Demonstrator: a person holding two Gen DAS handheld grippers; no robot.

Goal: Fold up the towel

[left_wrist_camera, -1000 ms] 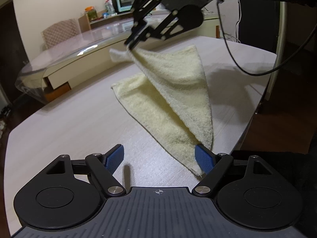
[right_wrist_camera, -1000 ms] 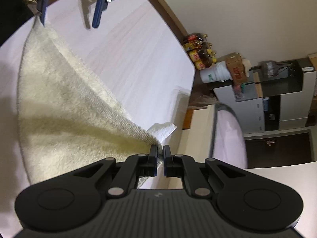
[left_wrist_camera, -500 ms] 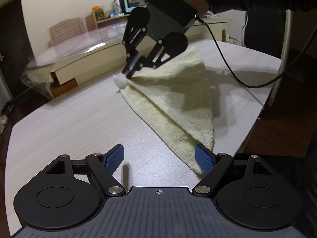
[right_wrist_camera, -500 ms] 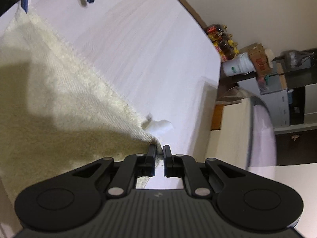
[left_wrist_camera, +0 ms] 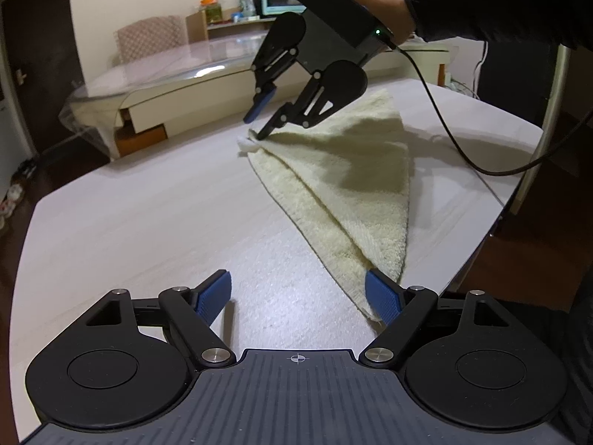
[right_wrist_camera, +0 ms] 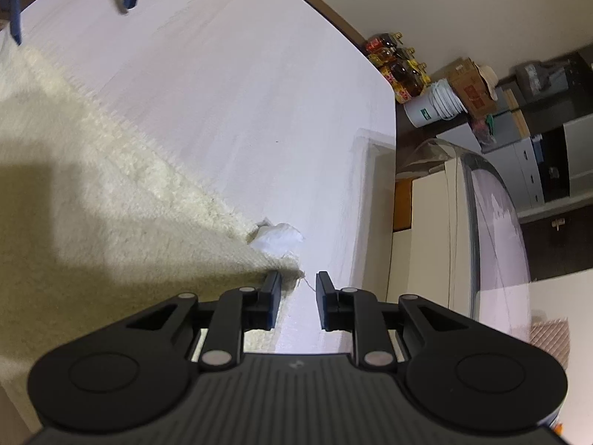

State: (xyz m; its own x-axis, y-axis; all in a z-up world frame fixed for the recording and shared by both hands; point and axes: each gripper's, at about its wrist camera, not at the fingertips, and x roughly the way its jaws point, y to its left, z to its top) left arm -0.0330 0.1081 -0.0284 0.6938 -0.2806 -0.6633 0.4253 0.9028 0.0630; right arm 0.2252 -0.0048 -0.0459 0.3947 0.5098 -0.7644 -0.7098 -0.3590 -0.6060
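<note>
A cream towel [left_wrist_camera: 352, 181] lies folded into a triangle on the white table [left_wrist_camera: 148, 222]. My left gripper [left_wrist_camera: 300, 293] stands open low over the table, and the towel's near corner rests against its right pad [left_wrist_camera: 381, 298]. In the left wrist view my right gripper [left_wrist_camera: 261, 118] hangs just over the towel's far corner. Its jaws are opening, and no pad presses the cloth. In the right wrist view that corner [right_wrist_camera: 274, 263] lies by the left fingertip of my right gripper [right_wrist_camera: 296, 296], with a white label [right_wrist_camera: 278, 239] sticking out beside it.
The table edge [left_wrist_camera: 493, 222] curves close on the right of the towel. A black cable [left_wrist_camera: 444, 129] trails from the right gripper across the table. A person's dark sleeve [left_wrist_camera: 500, 0] holds it. Beyond stand a glass-topped table [left_wrist_camera: 166, 74], bottles [right_wrist_camera: 396, 63] and a white bucket [right_wrist_camera: 433, 104].
The right gripper came down with the lifted towel corner, laid it on the lower layer, and its jaws parted off the cloth. The left gripper stayed open in place.
</note>
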